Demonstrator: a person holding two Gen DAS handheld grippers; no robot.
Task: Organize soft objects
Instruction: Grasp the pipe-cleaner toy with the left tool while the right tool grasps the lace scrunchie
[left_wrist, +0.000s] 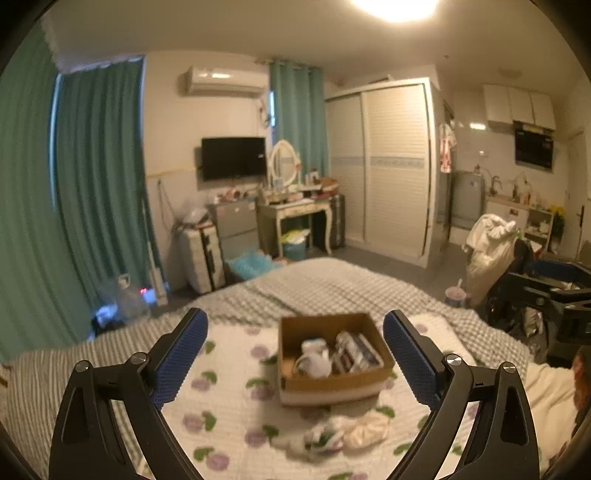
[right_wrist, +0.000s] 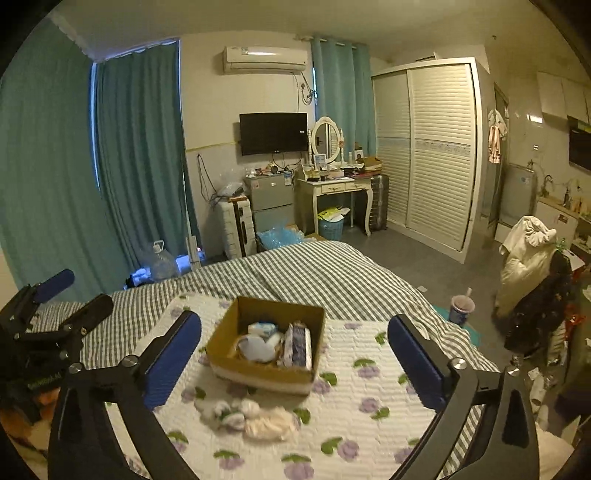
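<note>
A brown cardboard box (left_wrist: 332, 386) (right_wrist: 258, 374) stands on a white quilt with purple flowers (left_wrist: 229, 406) (right_wrist: 369, 369) on the bed. Rolled white pieces and a dark striped bundle lie inside it. Just in front of the box, a small heap of soft items (left_wrist: 347, 432) (right_wrist: 251, 415), white, green-marked and pale pink, rests on the quilt. My left gripper (left_wrist: 295, 315) hangs above the quilt, open and empty, well short of the box. My right gripper (right_wrist: 294, 318) is likewise open with nothing between its blue pads. In the right wrist view the left gripper (right_wrist: 48, 295) shows at the left edge.
A grey checked bedcover (right_wrist: 314, 273) lies beyond the quilt. On the floor to the right stand a cup with a straw (right_wrist: 461, 306) and a chair heaped with clothes (right_wrist: 528, 258). A water jug (right_wrist: 160, 262), suitcase, dressing table and white wardrobe (right_wrist: 432, 147) line the far wall.
</note>
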